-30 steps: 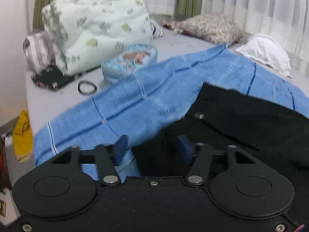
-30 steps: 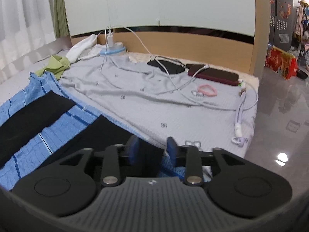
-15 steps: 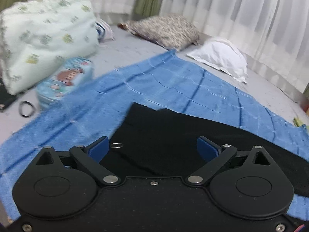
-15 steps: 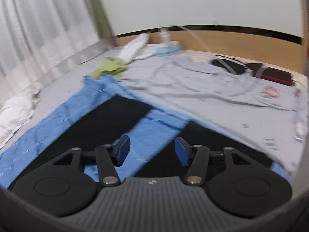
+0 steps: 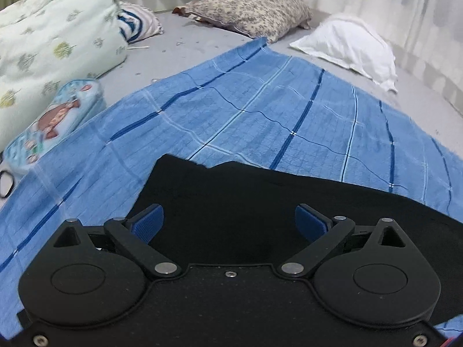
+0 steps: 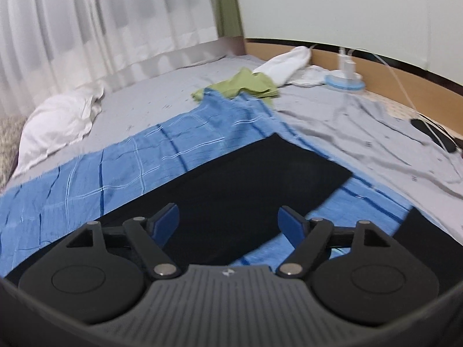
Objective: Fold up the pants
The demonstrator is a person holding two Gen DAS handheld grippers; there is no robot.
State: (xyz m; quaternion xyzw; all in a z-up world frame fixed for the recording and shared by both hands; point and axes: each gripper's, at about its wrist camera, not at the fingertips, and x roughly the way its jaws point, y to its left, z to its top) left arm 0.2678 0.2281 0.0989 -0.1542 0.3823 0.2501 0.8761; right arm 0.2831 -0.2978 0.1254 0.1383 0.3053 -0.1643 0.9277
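Observation:
Black pants (image 5: 231,190) lie flat on a blue striped cloth (image 5: 260,110) spread over the bed. In the left wrist view their waist end is under my left gripper (image 5: 228,225), which is open and empty just above the fabric. In the right wrist view one black leg (image 6: 246,179) runs up to its hem at the upper right, and part of the other leg (image 6: 425,231) shows at the right edge. My right gripper (image 6: 228,222) is open and empty above the near leg.
A floral duvet bundle (image 5: 49,43), a printed pouch (image 5: 55,118), a patterned pillow (image 5: 249,8) and a white pillow (image 5: 350,43) lie beyond the cloth. A green garment (image 6: 243,85), white cloth (image 6: 286,60), a charger with cables (image 6: 347,78) and the headboard (image 6: 390,72) are at the far end.
Both grippers have opened wide and let go of the pants. Both have swung toward the middle of the cloth, over the black fabric.

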